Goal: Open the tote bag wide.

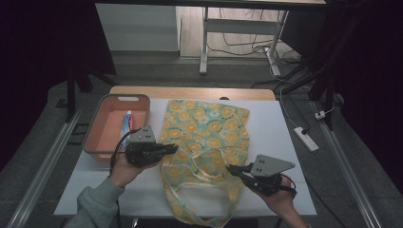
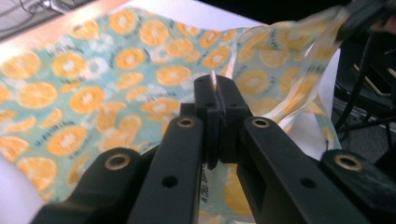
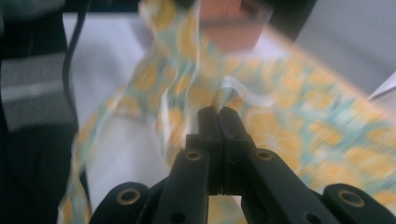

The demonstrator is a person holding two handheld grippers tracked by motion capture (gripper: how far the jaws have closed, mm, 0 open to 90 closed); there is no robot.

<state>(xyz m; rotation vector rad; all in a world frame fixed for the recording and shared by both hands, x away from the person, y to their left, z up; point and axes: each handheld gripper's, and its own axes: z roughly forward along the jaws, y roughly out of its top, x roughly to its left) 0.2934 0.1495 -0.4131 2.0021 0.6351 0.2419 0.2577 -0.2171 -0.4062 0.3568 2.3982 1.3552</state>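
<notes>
Both grippers, left gripper (image 1: 174,148) and right gripper (image 1: 230,168), were clamped on the tote bag (image 1: 205,128) mouth near the table's front edge. Opening it seemed underway. Next, they likely needed spreading apart.

Toothpaste (image 1: 128,124) in basket (image 1: 108,102), left of bag (image 1: 205,124)

left gripper (image 1: 173,148): black body, grey three-cornered plate with dark holes, black cable | right gripper (image 1: 230,167): same build | jaws: black arms, brass-ringed rivets, flat pads | left sleeve (image 1: 97,205): grey-green knit
</notes>
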